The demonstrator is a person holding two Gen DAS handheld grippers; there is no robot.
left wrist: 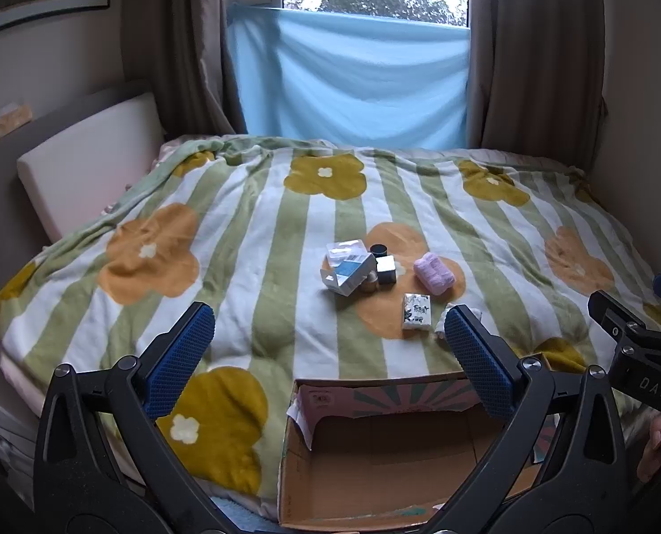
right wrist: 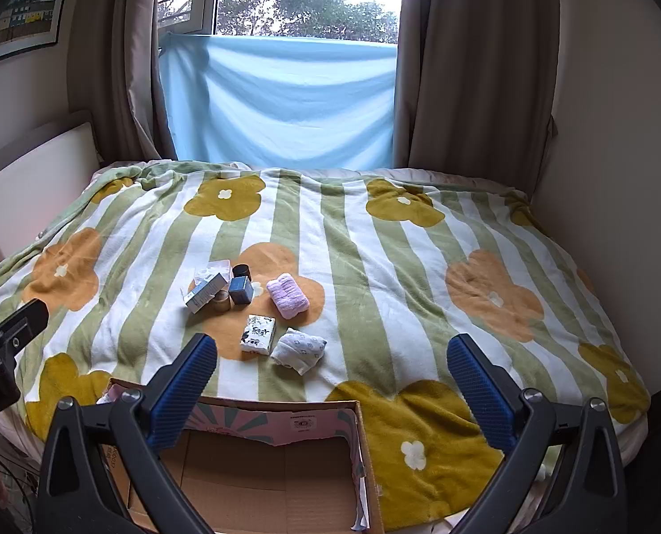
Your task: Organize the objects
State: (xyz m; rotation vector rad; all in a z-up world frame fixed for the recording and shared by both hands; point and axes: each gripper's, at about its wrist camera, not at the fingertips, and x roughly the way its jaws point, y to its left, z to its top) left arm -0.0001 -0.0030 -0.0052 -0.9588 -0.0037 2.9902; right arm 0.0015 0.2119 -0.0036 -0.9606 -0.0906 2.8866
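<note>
A cluster of small items lies mid-bed on the flowered blanket: a white and blue carton (left wrist: pixel 347 272) (right wrist: pixel 204 292), a clear plastic case (left wrist: pixel 347 250) (right wrist: pixel 212 269), a dark round jar (left wrist: pixel 379 250) (right wrist: pixel 241 272), a small cube box (left wrist: pixel 386 269) (right wrist: pixel 241 289), a pink rolled cloth (left wrist: pixel 434 273) (right wrist: pixel 287 295), a tissue pack (left wrist: pixel 416 310) (right wrist: pixel 258 333) and a folded white cloth (right wrist: pixel 298 344). An open cardboard box (left wrist: pixel 388 454) (right wrist: pixel 259 467) stands at the near edge, with nothing seen inside. My left gripper (left wrist: pixel 326 356) and right gripper (right wrist: pixel 332 382) hang open above the box, holding nothing.
The striped blanket (left wrist: pixel 250 231) (right wrist: pixel 375 267) covers the whole bed. A padded headboard (left wrist: pixel 85 164) lines the left side, and a wall (right wrist: pixel 606 169) closes the right. Brown curtains and a blue sheet (right wrist: pixel 281 107) hang behind. A person's fingers (left wrist: pixel 655 440) show at the right edge.
</note>
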